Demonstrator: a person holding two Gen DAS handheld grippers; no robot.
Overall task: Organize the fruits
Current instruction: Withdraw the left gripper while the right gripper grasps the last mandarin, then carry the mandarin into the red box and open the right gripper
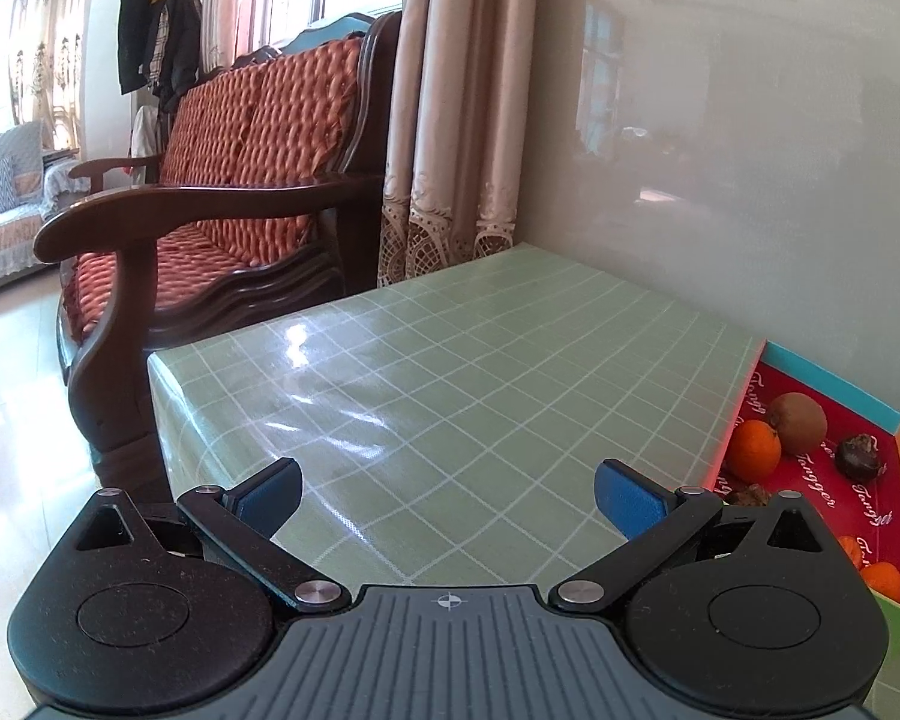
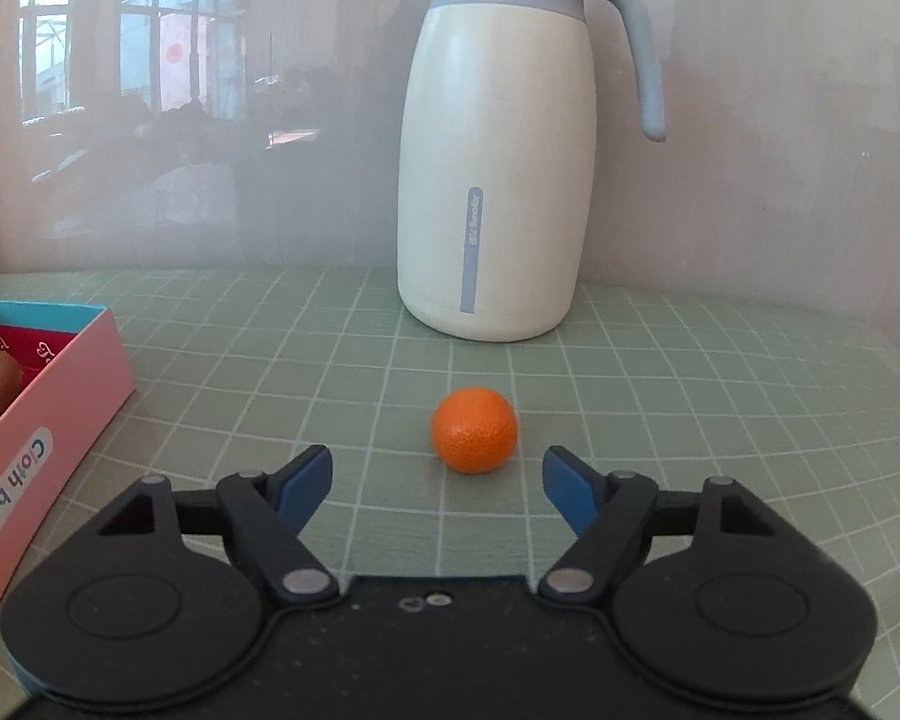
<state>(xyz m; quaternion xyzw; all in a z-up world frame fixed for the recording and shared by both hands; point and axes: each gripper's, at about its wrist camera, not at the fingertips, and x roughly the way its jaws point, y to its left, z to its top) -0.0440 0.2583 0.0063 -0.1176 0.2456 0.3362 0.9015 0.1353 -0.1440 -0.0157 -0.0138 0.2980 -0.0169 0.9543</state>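
Right wrist view: round orange [image 2: 474, 430], no clear long axis, just beyond wide-spread right gripper [image 2: 437, 485].

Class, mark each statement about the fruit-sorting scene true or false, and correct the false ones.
1. The right hand-held gripper is shut on the orange. False: it is open; the orange lies on the table beyond its fingertips.
2. A kiwi lies in the box. True.
3. The jug lies tipped over. False: it stands upright.
4. The left hand-held gripper is open and holds nothing. True.
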